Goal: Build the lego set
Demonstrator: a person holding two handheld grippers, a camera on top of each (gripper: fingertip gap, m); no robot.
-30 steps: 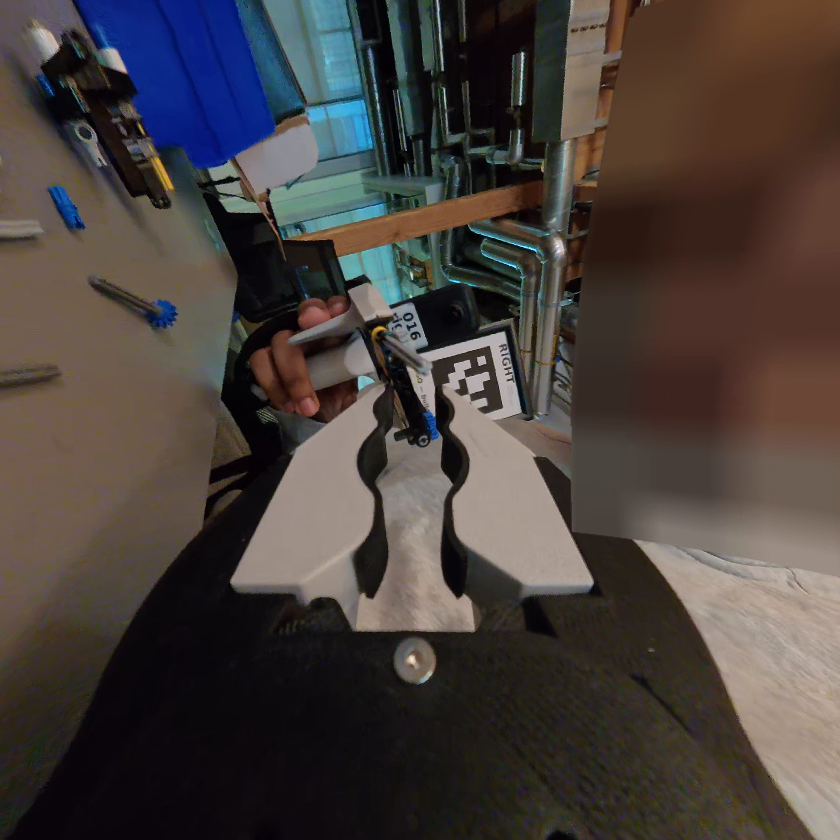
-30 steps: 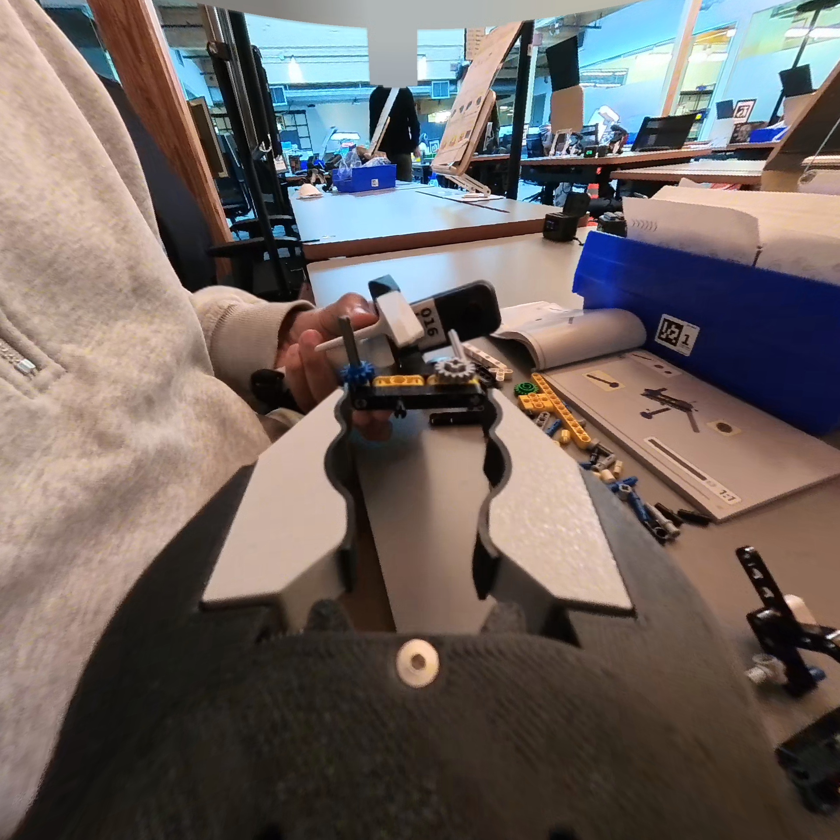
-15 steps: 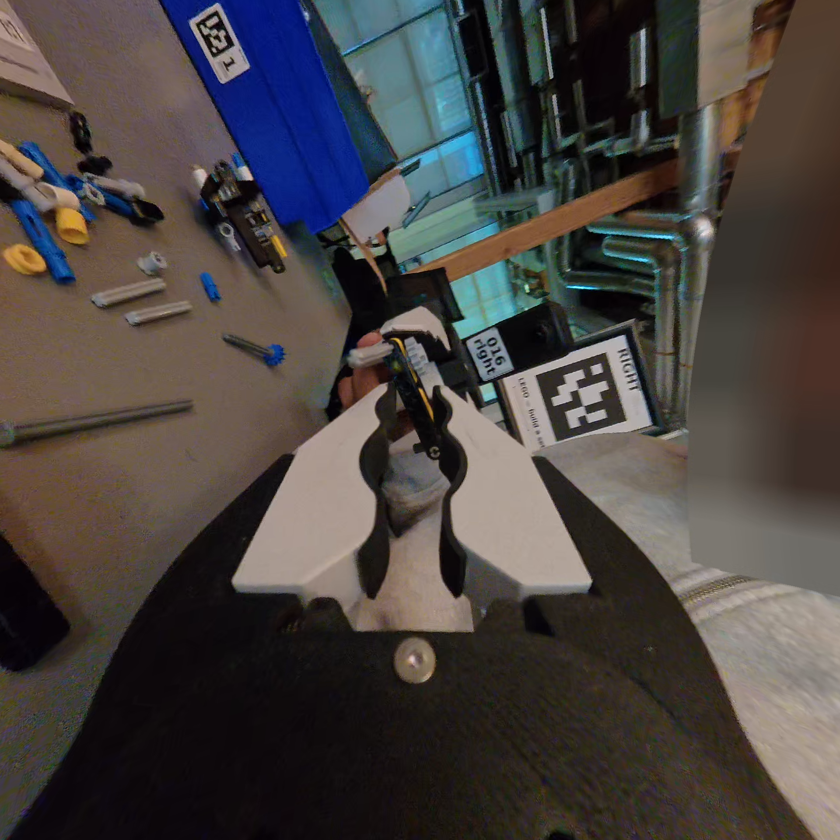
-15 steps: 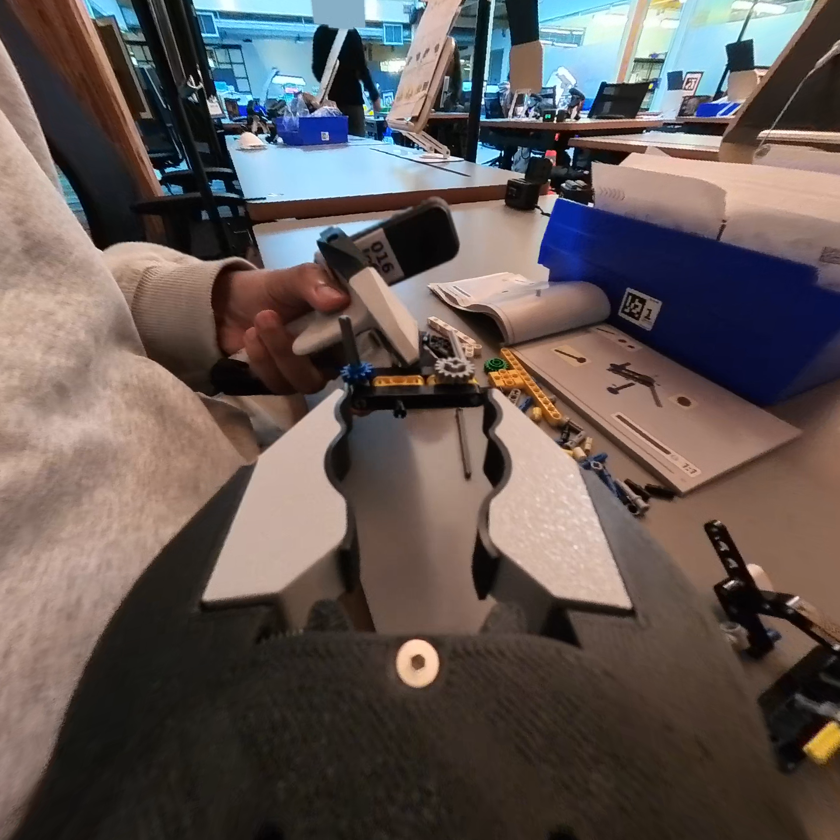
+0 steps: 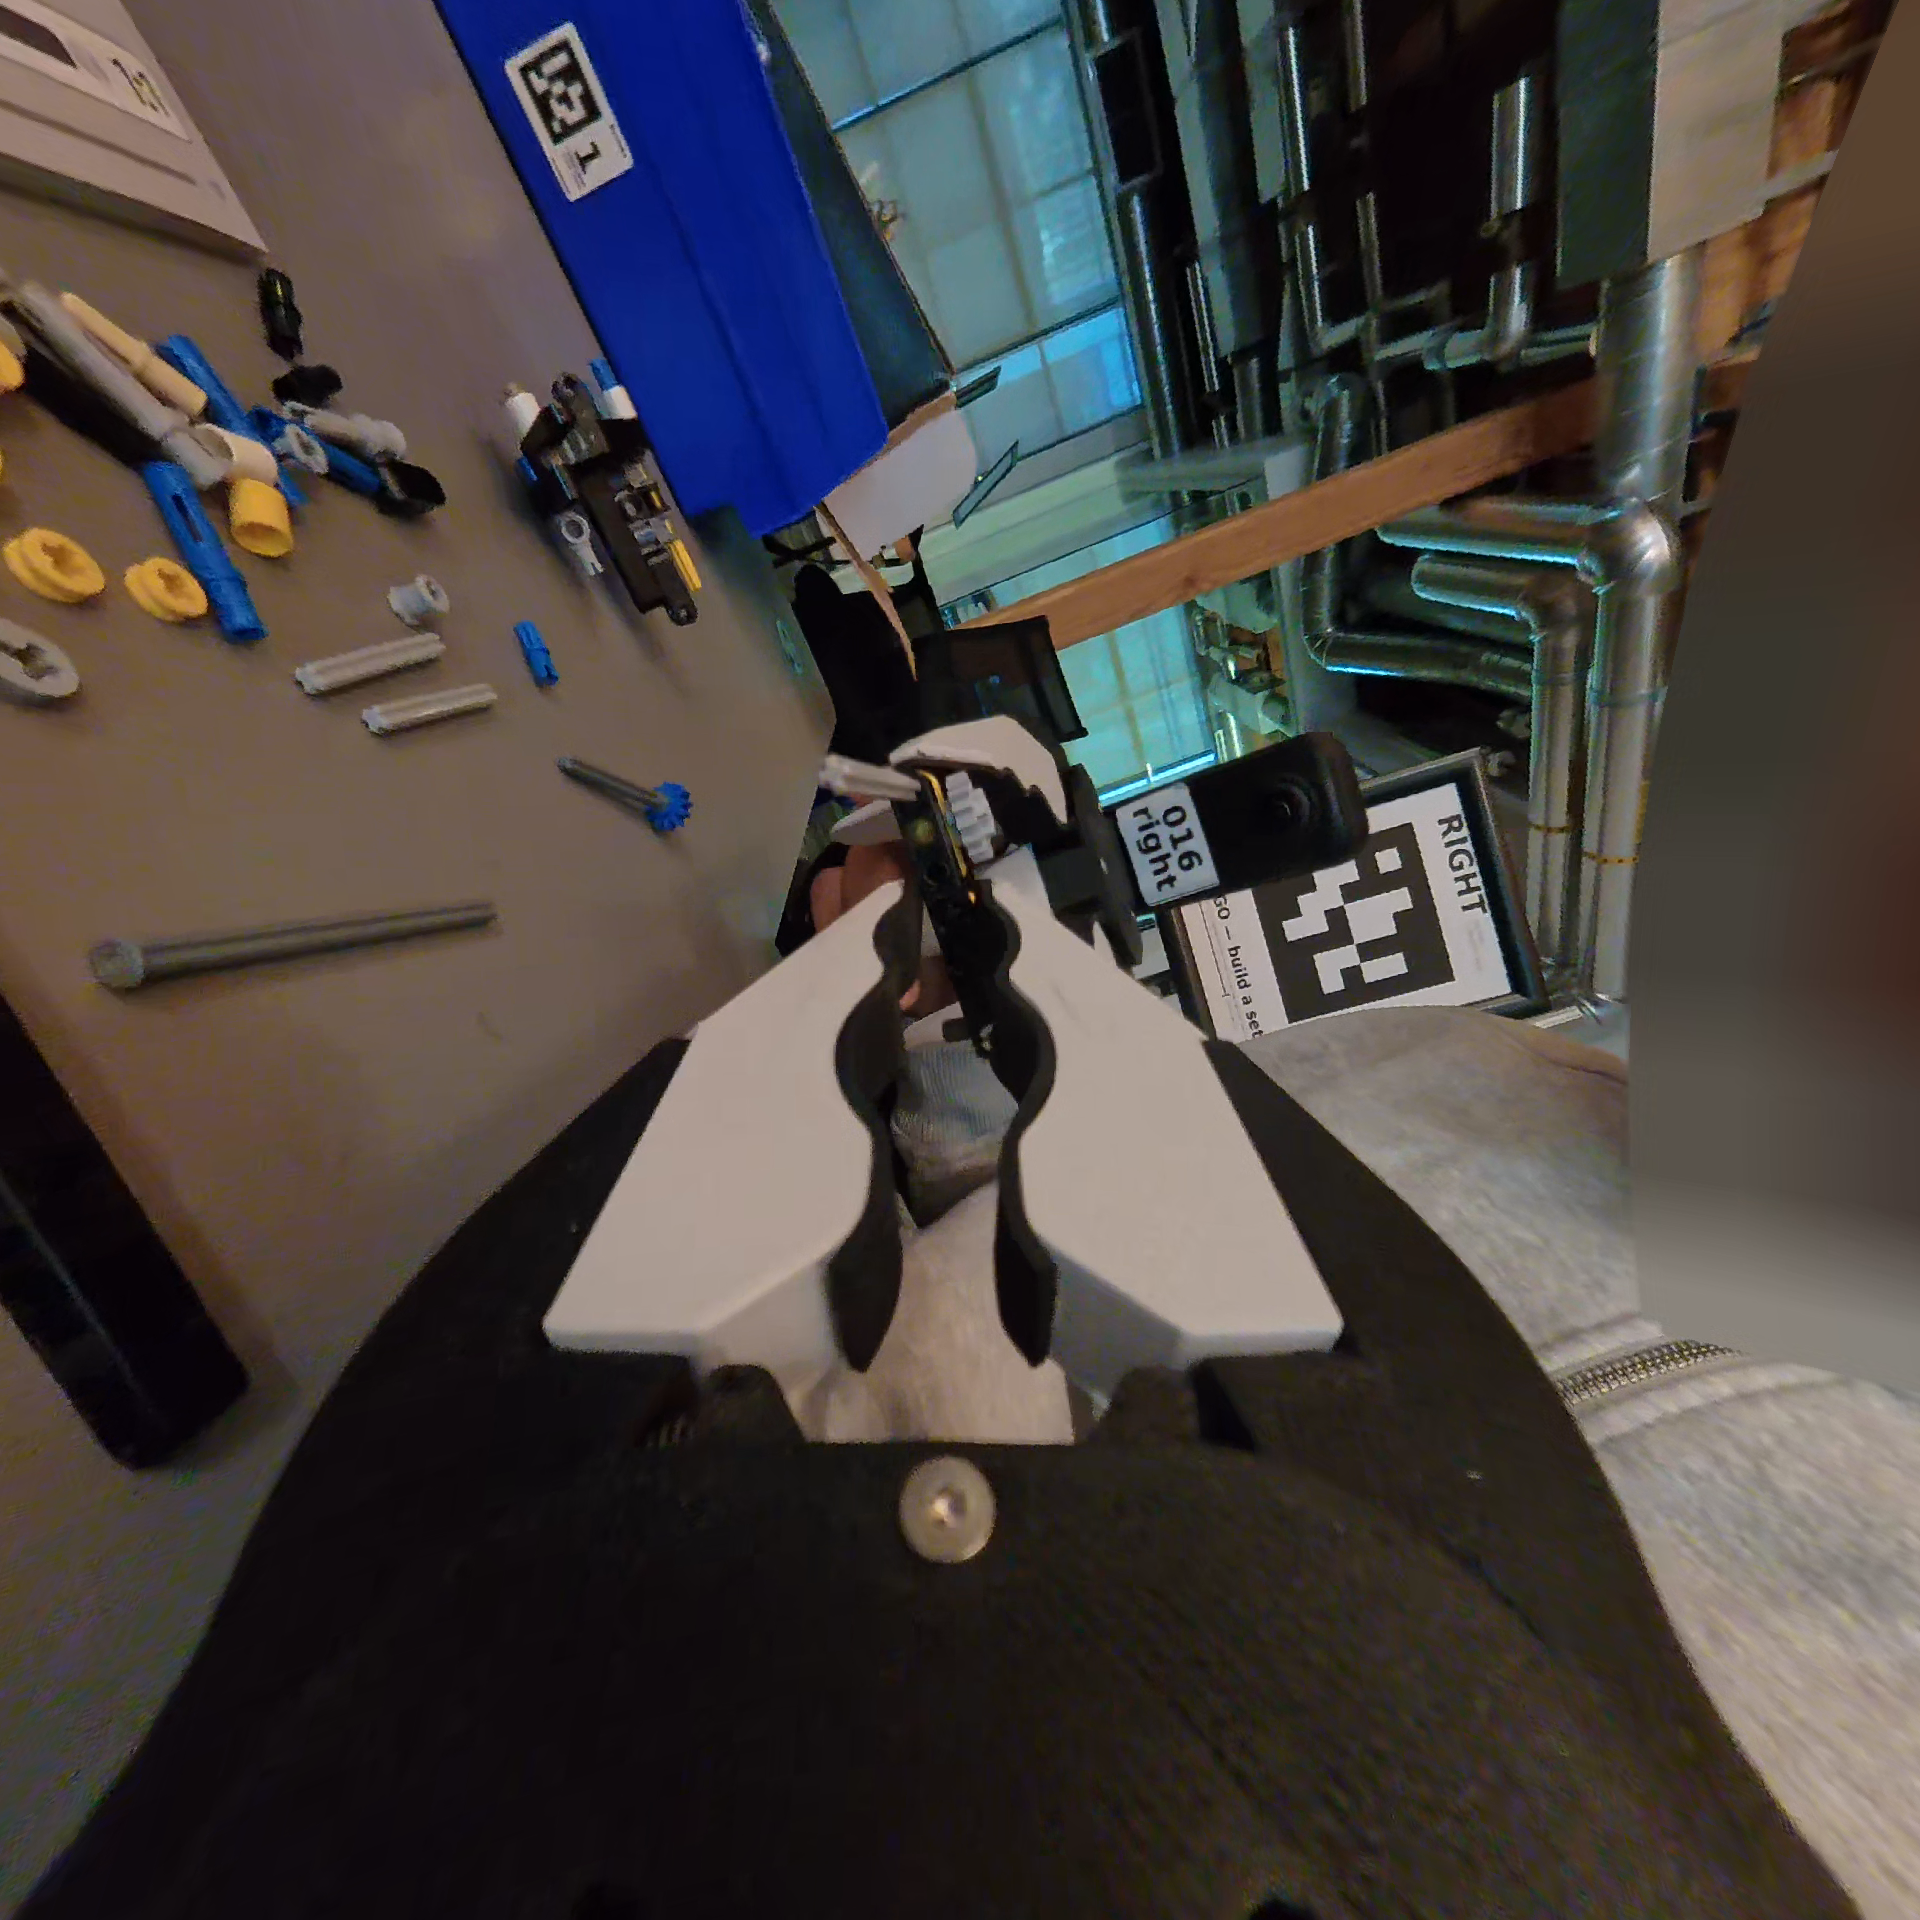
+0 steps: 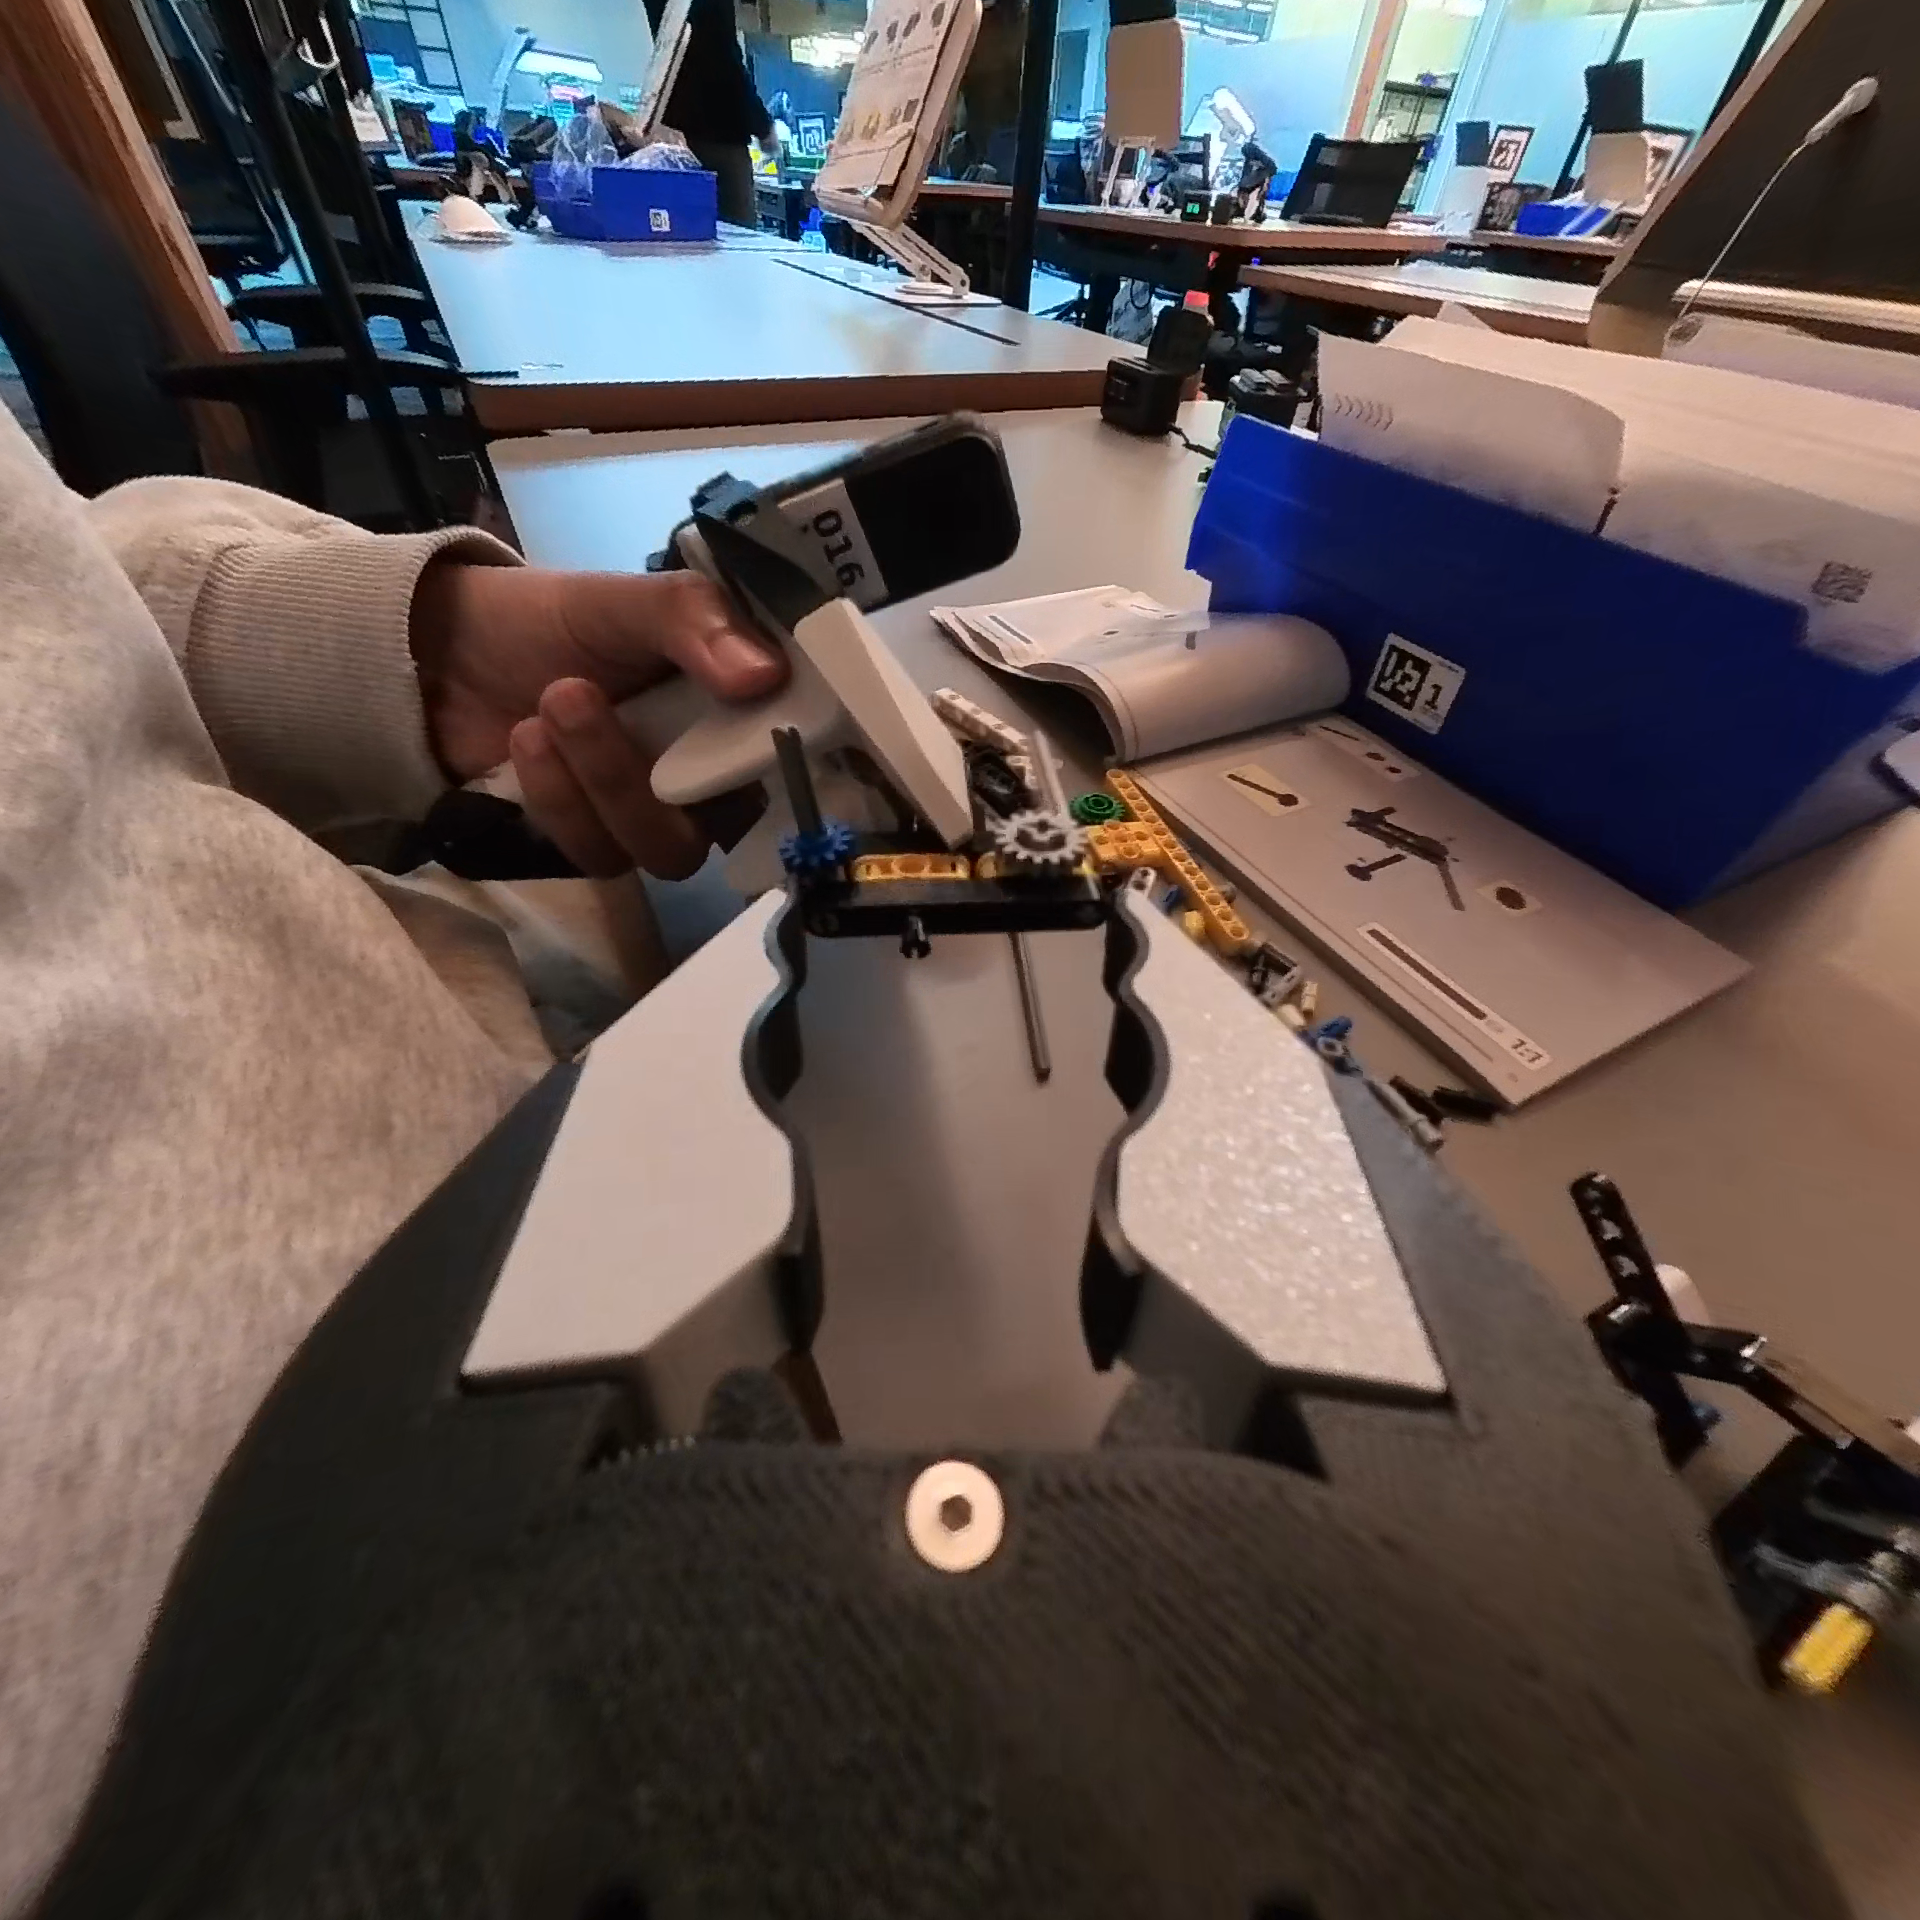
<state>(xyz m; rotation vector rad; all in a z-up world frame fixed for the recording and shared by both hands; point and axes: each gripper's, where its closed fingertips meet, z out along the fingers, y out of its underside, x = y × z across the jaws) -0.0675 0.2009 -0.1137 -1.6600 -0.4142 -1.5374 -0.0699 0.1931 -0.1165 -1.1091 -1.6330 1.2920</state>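
Observation:
My right gripper [image 6: 951,920] is shut on a black and yellow lego assembly [image 6: 956,912], held crosswise between its fingertips. The assembly carries a blue gear [image 6: 816,844] on a dark axle and a grey gear [image 6: 1039,836]. A thin dark axle [image 6: 1031,997] hangs below it. My left gripper [image 5: 945,935] has its jaws drawn close around the assembly [image 5: 940,883], seen edge-on. In the right wrist view the left gripper's fingers [image 6: 894,717] reach down to the assembly beside the grey gear. The right gripper's fingers [image 5: 935,764] show beyond it in the left wrist view.
Loose parts lie on the grey table [image 5: 312,1091]: a long grey axle [image 5: 291,940], a blue gear on an axle [image 5: 665,805], grey axles [image 5: 369,663], and yellow pieces [image 5: 52,566]. There is also a blue bin [image 6: 1558,727], an instruction booklet [image 6: 1403,914] and a black sub-assembly [image 6: 1662,1351]. Both grippers' tips are close together, under 4 cm apart.
My left gripper's jaws have narrowed around the assembly and its view has swung toward the table. A thin axle now hangs below the assembly. The right gripper keeps its hold.

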